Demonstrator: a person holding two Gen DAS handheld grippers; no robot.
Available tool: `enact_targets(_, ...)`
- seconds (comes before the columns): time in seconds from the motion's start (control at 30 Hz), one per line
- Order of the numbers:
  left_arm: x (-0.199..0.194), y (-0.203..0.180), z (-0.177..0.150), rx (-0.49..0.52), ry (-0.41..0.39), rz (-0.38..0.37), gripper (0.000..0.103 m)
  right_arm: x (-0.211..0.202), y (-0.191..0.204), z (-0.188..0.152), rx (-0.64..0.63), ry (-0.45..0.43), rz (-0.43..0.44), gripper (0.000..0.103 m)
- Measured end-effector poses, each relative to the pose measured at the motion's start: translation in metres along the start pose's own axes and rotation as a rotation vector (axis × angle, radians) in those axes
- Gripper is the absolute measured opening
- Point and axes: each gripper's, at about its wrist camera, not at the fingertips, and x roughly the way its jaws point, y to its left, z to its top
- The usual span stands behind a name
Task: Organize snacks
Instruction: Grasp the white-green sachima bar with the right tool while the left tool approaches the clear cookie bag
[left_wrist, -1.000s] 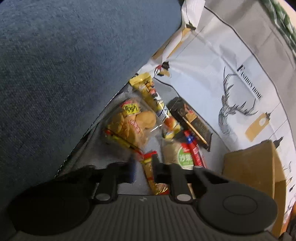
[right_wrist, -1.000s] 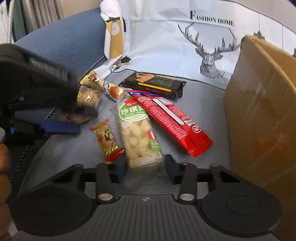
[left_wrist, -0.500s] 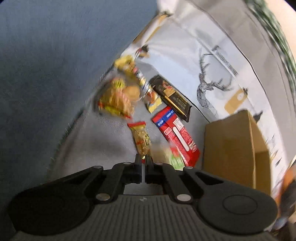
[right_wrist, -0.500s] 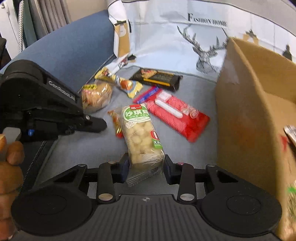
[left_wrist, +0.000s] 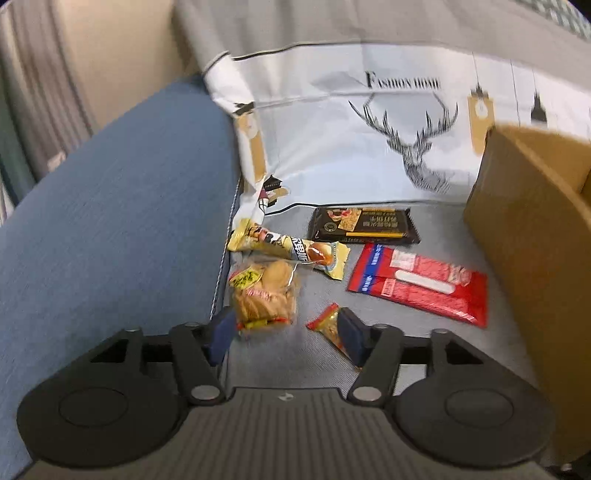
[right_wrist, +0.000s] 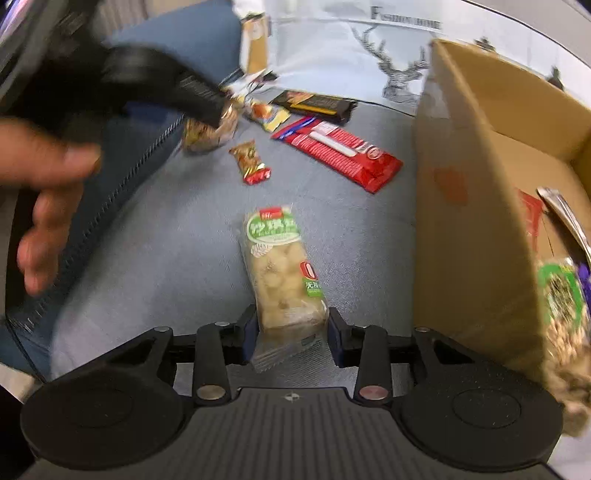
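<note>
Box (right_wrist: 476, 206) has a few; right gripper (right_wrist: 291, 328) loosening on puff pack (right_wrist: 282, 273), left gripper (left_wrist: 284, 332) opening empty, 5 snacks left.

"fashion home" on deer cloth (left_wrist: 369, 122)

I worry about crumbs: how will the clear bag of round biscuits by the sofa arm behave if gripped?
The clear bag of biscuits looks loosely filled, so it would probably sag and shift. Its film looks glossy, so likely slippery. The biscuits look brittle; a firm squeeze might crack them.
</note>
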Motion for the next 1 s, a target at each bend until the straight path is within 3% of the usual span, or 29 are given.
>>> enact_targets(0.17,0.033,-0.019,-0.001,0.094,0.058,0.098,0.065,0.012,0.006,0.007,-0.081,-0.006,0.016,0.051)
enact_targets(0.3,0.049,-0.017,-0.001,0.083,0.096,0.155,0.033,0.019,0.011,0.007,-0.132,0.011,0.025,0.052)
enact_targets(0.47,0.041,0.003,0.004,-0.026,0.088,0.114,0.024,0.021,0.011,0.007,-0.144,0.014,0.039,0.05)
enact_targets(0.53,0.029,0.007,0.006,-0.068,0.083,0.083,0.023,0.021,0.01,0.007,-0.14,0.009,0.044,0.039)
enact_targets(0.63,0.002,0.018,0.005,-0.14,0.057,0.018,0.022,0.02,0.008,0.007,-0.137,0.001,0.048,0.038)
enact_targets(0.8,-0.04,0.042,-0.01,-0.302,0.079,-0.18,0.022,0.017,0.006,0.006,-0.116,-0.01,0.051,0.038)
enact_targets(0.93,-0.055,0.062,-0.042,-0.508,0.204,-0.382,0.021,0.014,0.006,0.004,-0.106,-0.011,0.063,0.038)
enact_targets(1.0,-0.05,0.062,-0.056,-0.555,0.288,-0.46,0.022,0.015,0.006,0.003,-0.108,-0.001,0.071,0.038)
